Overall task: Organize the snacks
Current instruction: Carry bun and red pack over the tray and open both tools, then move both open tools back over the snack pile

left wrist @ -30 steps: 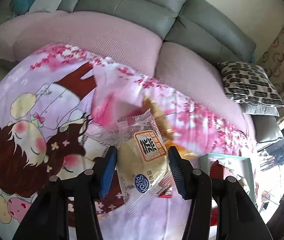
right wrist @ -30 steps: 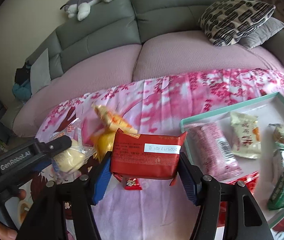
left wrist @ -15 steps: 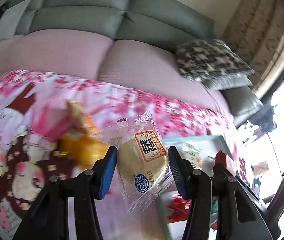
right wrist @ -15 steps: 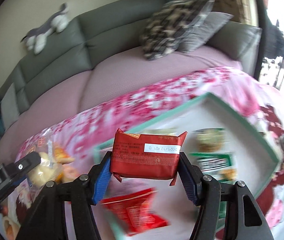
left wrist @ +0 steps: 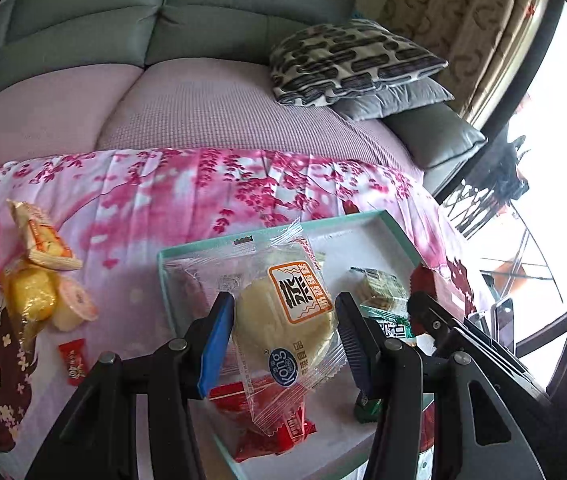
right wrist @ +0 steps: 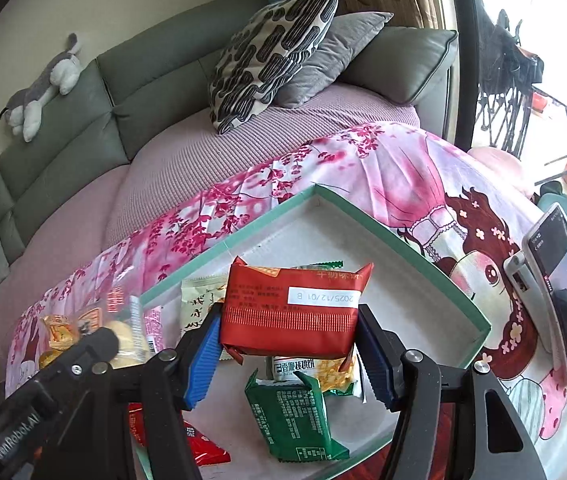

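Now two grippers, each clamped on one snack: left gripper (left wrist: 283,320) grasping a clear-wrapped pale cake (left wrist: 283,320), right gripper (right wrist: 289,344) grasping a red packet (right wrist: 291,310). Both held above one teal-rimmed tray (right wrist: 423,258) on a pink blossom cloth (left wrist: 187,196). Inside the tray, counted from the right wrist view: one green packet (right wrist: 295,420), one white-and-yellow packet (right wrist: 311,372), one cream packet (right wrist: 199,304), one red wrapper (right wrist: 203,446). Left out on the cloth: one orange packet (left wrist: 41,240), one yellow snack (left wrist: 31,298), one pink-lidded cup (left wrist: 77,308), one small red candy (left wrist: 73,362). One phone on a stand (right wrist: 555,280) beside the tray. A second ago over bare cloth short of the tray; since then swung across to hang over it, grips unchanged.
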A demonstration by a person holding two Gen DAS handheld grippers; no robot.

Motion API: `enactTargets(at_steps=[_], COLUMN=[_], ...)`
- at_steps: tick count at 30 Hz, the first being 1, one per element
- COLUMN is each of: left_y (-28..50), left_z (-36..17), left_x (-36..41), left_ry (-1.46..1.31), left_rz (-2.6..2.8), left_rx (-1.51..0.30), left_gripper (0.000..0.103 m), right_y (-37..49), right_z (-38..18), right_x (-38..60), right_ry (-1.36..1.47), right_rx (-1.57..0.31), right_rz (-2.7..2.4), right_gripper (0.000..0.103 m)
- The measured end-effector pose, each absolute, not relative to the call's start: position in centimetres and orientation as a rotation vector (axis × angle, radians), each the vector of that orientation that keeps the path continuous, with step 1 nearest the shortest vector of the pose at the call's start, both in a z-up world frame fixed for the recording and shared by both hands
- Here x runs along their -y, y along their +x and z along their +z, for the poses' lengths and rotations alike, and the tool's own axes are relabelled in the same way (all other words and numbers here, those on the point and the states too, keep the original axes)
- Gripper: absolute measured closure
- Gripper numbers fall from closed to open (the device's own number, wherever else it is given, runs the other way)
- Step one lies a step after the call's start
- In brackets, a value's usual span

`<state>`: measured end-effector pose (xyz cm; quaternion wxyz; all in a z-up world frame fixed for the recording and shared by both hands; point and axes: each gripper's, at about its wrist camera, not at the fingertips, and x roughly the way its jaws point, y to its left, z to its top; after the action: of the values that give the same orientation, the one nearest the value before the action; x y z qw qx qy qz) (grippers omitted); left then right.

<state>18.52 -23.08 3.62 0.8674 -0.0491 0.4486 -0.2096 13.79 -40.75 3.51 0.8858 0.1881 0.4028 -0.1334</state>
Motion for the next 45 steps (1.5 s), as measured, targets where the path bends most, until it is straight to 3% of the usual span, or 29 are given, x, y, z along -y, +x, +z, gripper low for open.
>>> enactTargets(at_steps=[12,16,21,24,27,31,33,34,35,38,45], left_y=[19.0,19.0,19.2,19.4,19.7,20.1,20.3,20.4,20.5,20.7,20.9], left_z=[3.2,3.7,4.0,4.0,3.9,3.6,3.5,3.4,3.3,3.1,2.8], left_x=[23.0,22.8,22.1,21.3,20.3,18.7,17.9,17.6,17.3,16.3,14.9], left_ry=[-0.115,-0.110,-0.119,-0.120,-0.124,-0.133,-0.129,-0.124,-0.119,-0.113,-0.100], left_rz=[-0.428,-0.417,-0.375,-0.331,-0.277,-0.206,-0.158,-0.138,-0.114,-0.054,-0.002], left_rx=[-0.962,-0.949,-0.947,-0.946,-0.946,-0.948,-0.947,-0.946,-0.947,-0.945,-0.948], left_gripper=[0.047,0.038,0.037,0.028,0.025,0.023,0.022,0.018,0.006,0.002,0.002], right_y=[14.4,14.5,14.7,14.8,14.8,14.9,14.9,15.0,15.0,15.1,15.2], right_z=[2.5,2.4,2.3,2.3,2.5,2.7,2.7,2.7,2.7,2.8,2.9], right_x=[40.2,40.1,39.9,39.9,39.9,39.6,39.4,39.3,39.3,39.1,38.5], right_ry=[0.384,0.382,0.369,0.367,0.359,0.346,0.339,0.335,0.335,0.322,0.297], right_rx=[-0.872,-0.880,-0.890,-0.896,-0.894,-0.888,-0.891,-0.893,-0.893,-0.896,-0.890], right_rz=[-0.261,-0.259,-0.265,-0.271,-0.269,-0.264,-0.260,-0.259,-0.259,-0.257,-0.250], right_gripper=[0.037,0.037,0.035,0.035,0.032,0.016,0.014,0.012,0.011,0.001,0.000])
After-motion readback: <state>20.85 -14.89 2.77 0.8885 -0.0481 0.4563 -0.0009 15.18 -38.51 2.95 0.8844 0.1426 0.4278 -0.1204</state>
